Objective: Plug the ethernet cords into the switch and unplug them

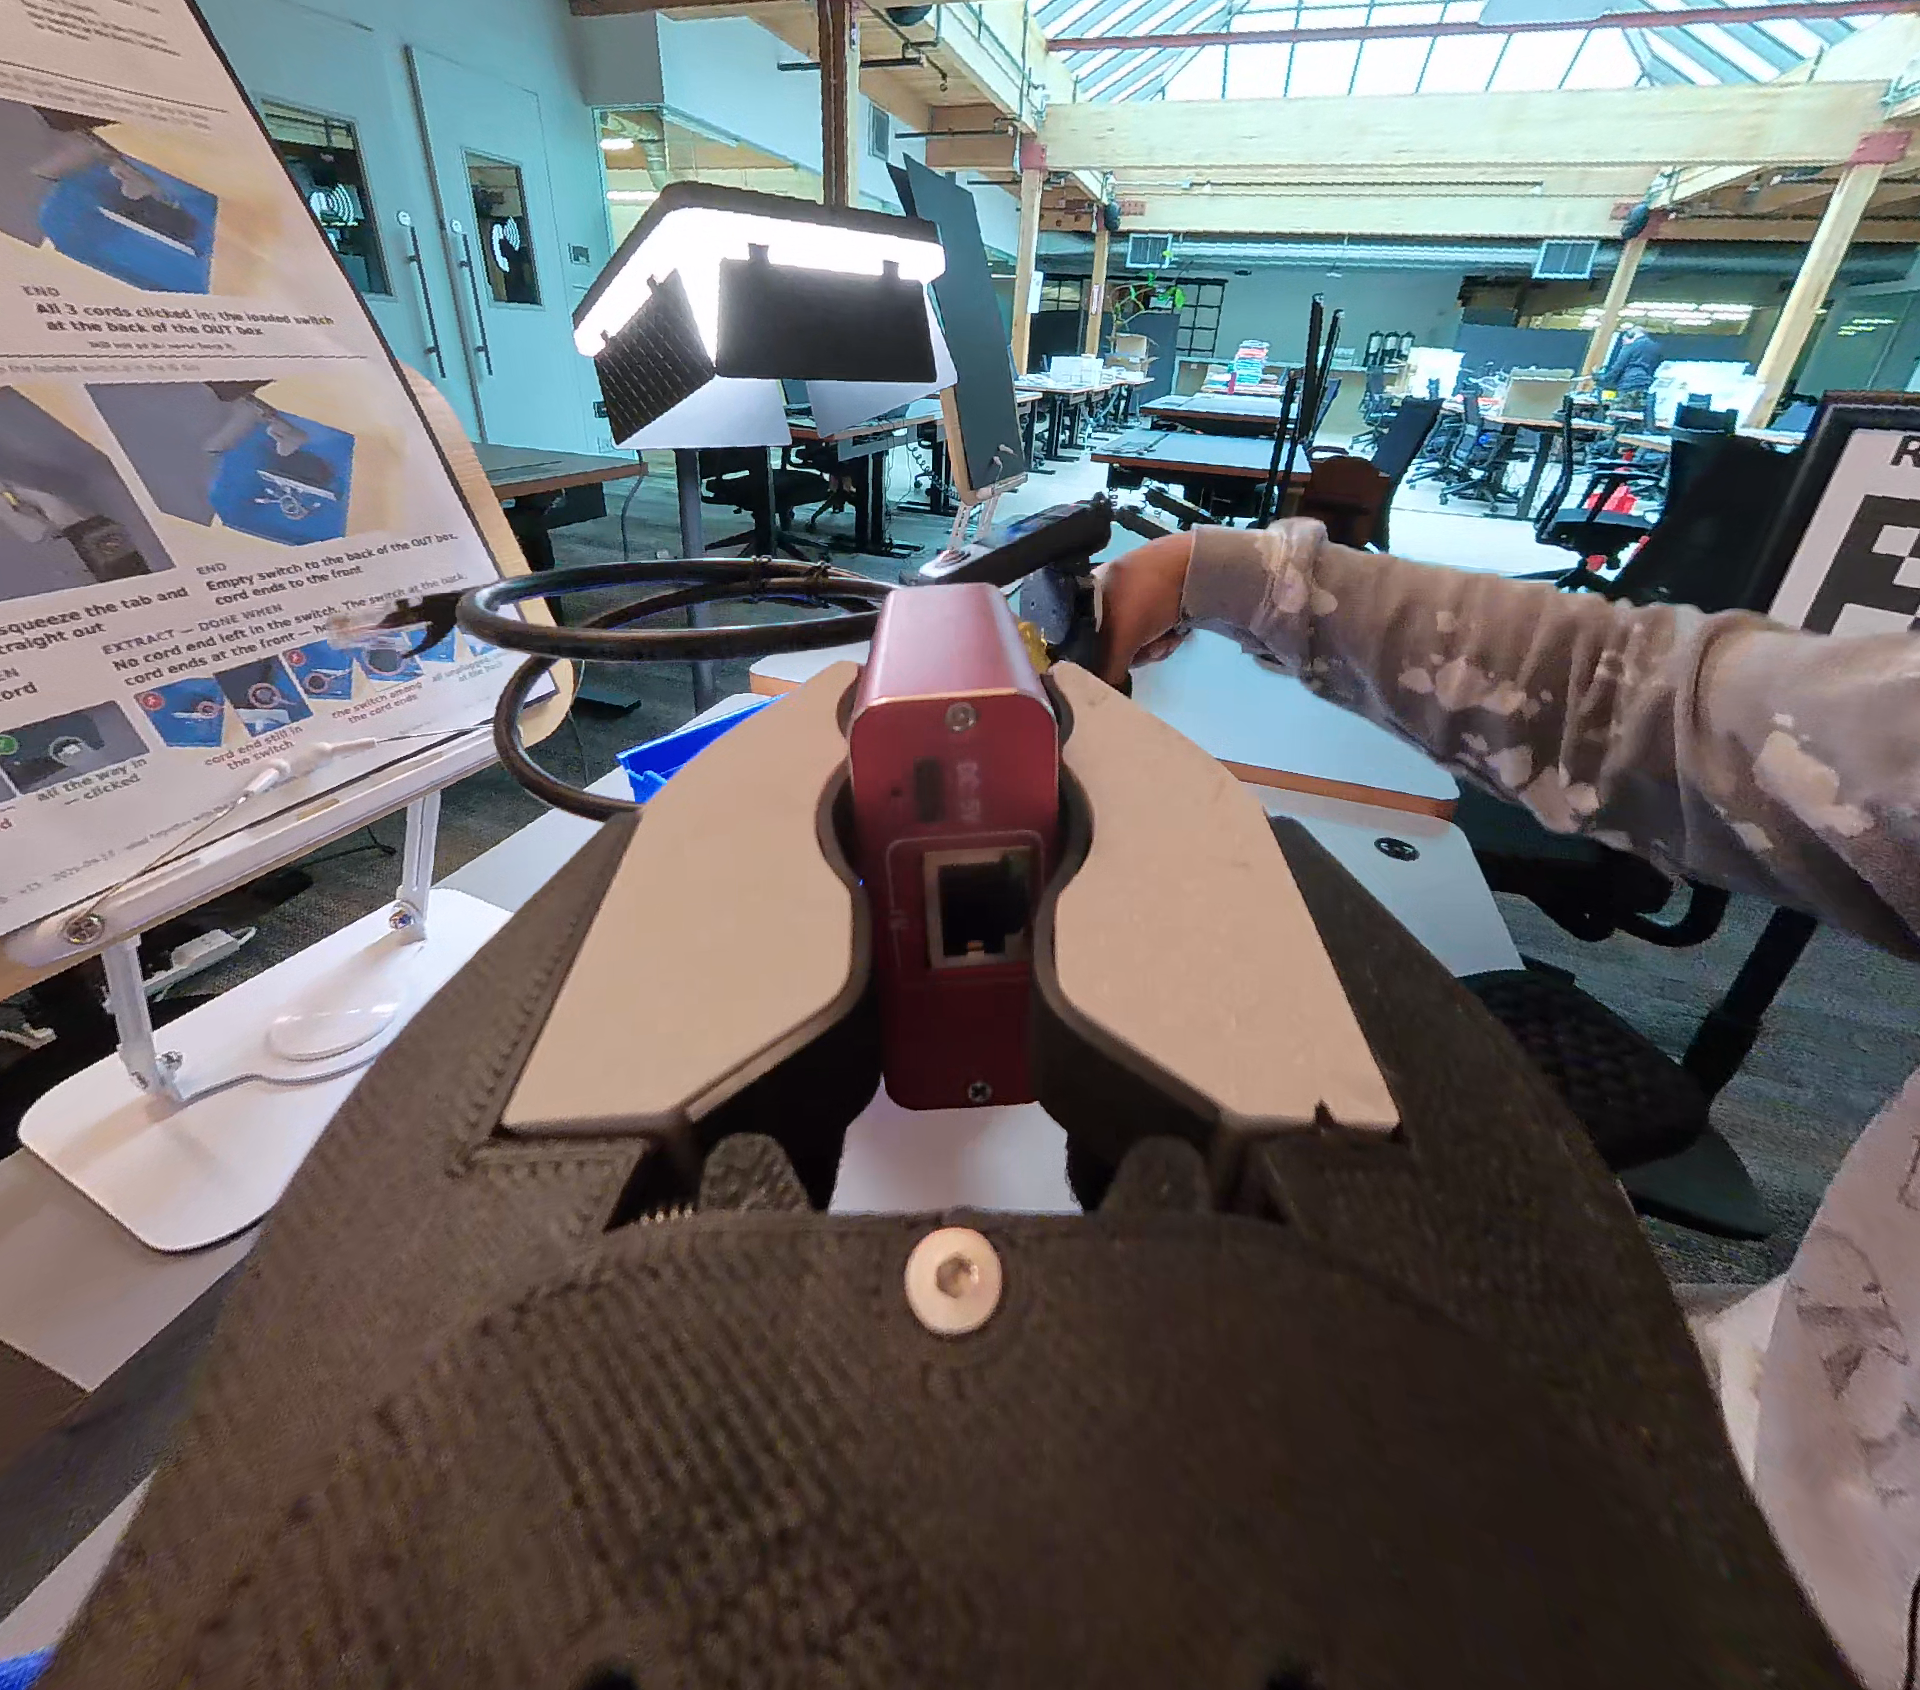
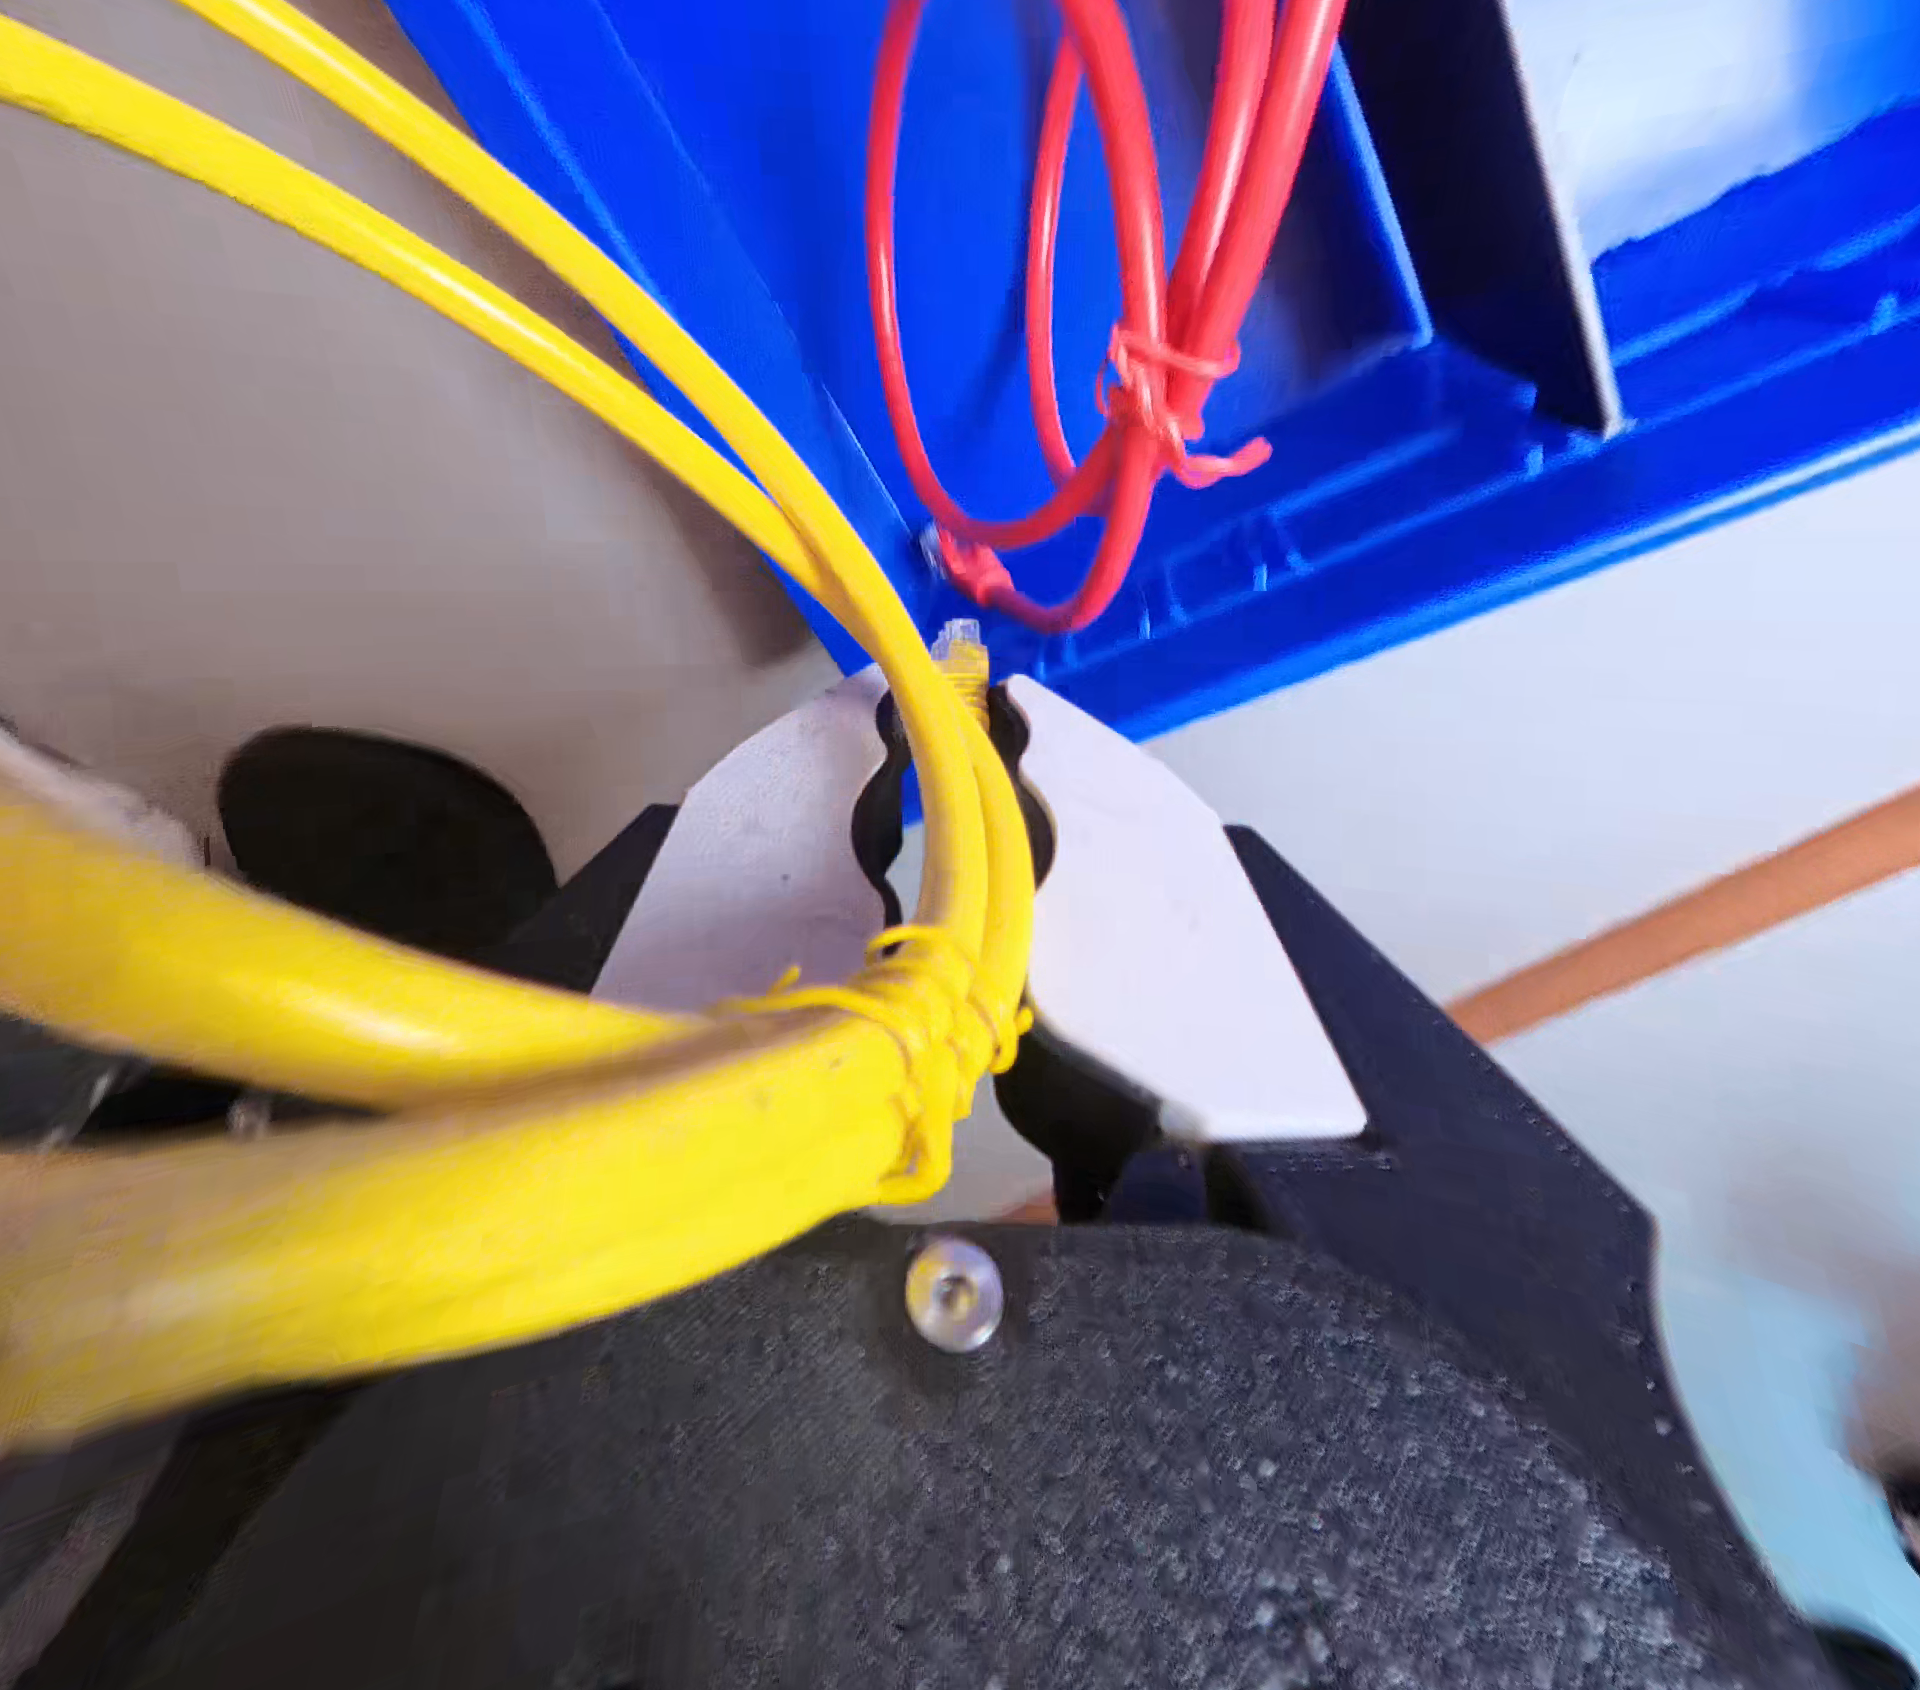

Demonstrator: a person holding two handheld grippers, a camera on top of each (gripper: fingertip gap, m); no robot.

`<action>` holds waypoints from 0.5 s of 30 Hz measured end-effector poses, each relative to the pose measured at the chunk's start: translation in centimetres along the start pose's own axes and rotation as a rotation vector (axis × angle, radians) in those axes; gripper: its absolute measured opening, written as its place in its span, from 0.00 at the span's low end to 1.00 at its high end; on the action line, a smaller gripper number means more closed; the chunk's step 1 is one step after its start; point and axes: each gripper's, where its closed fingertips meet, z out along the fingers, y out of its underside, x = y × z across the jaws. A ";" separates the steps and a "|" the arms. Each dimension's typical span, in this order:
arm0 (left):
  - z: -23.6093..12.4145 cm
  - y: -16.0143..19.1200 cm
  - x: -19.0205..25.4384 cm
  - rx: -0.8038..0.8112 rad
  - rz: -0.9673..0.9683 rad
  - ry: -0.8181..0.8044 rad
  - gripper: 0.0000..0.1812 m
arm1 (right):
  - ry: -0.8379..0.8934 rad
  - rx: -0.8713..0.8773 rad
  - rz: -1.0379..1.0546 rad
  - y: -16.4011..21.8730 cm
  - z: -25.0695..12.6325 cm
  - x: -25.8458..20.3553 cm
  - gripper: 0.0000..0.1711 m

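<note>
Left tongs [image 1: 954, 819] are clamped on the red switch [image 1: 951, 861] at the centre of the left wrist view, lifted clear of the white surface [image 1: 1382, 892], end face turned toward the camera. On that face one ethernet port [image 1: 982, 908] shows empty (any ports on the far side are hidden). I judge that holding the box up braces it, so a plug can be pushed home without the switch sliding away.

One black cord [image 1: 675, 606] loops out to the left of the switch; its clear connector [image 1: 364, 624] hangs free in the air, left of centre. Whether its other end sits in the switch cannot be told from here.

Over to the right wrist view: the right tongs [image 2: 951, 705] are pinched narrow on the yellow cord [image 2: 971, 809] just behind its plug [image 2: 958, 648], the clear tip poking forward past the fingertips. Gripping that close to the plug likely keeps it stiff for aiming. The rest of the yellow coil, tied with a twist of the same colour, drapes toward lower left.

One red cord [image 2: 1049, 186], coiled and tied, lies in the blue bin [image 2: 1455, 487] at the upper centre, untouched.

Count: three cords, one each of black, yellow and red; one switch.
</note>
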 end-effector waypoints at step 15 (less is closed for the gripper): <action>-0.7 -0.2 -0.2 0.010 -0.007 0.005 0.16 | 0.200 -0.111 -0.062 -3.6 -2.2 3.4 0.23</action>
